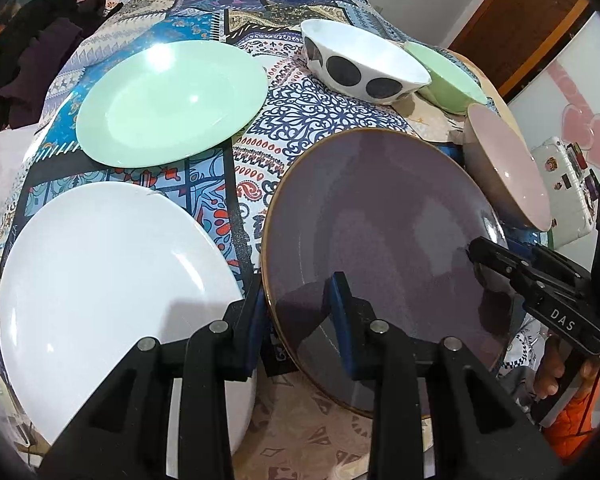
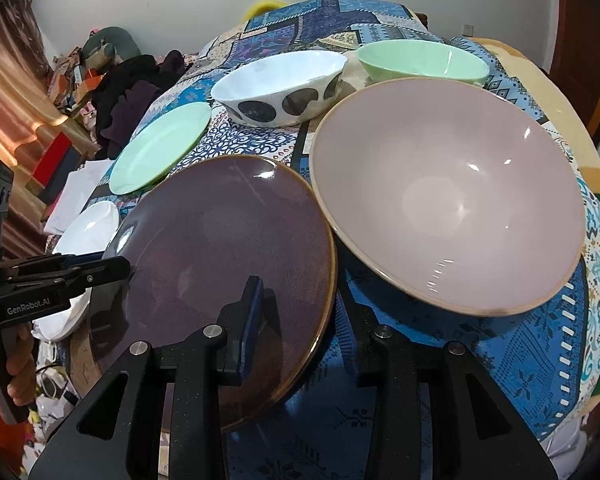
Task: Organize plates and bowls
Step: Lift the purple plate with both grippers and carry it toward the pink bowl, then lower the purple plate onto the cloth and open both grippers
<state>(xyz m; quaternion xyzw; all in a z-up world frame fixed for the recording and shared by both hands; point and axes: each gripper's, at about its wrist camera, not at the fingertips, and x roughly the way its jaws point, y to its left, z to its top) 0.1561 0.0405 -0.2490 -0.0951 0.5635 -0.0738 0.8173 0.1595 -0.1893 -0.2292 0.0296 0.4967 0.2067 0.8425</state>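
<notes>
A dark purple plate (image 1: 380,220) (image 2: 220,240) with a brown rim is held at two sides. My left gripper (image 1: 298,292) (image 2: 120,268) is shut on its left rim, one pad on top and one outside the edge. My right gripper (image 2: 300,300) (image 1: 476,252) is shut on the right rim, its far finger hidden under the plate. A white plate (image 1: 100,280) (image 2: 88,228) lies to the left and a mint green plate (image 1: 168,100) (image 2: 160,148) behind it. A pink bowl (image 2: 440,208) (image 1: 508,168) sits right of the purple plate.
At the back stand a white bowl with dark dots (image 1: 364,64) (image 2: 280,80) and a green bowl (image 1: 448,80) (image 2: 420,60). The patterned tablecloth (image 1: 300,120) covers the table. Dark clothes (image 1: 40,60) are piled at the far left, and a white stickered case (image 1: 564,184) lies off the right edge.
</notes>
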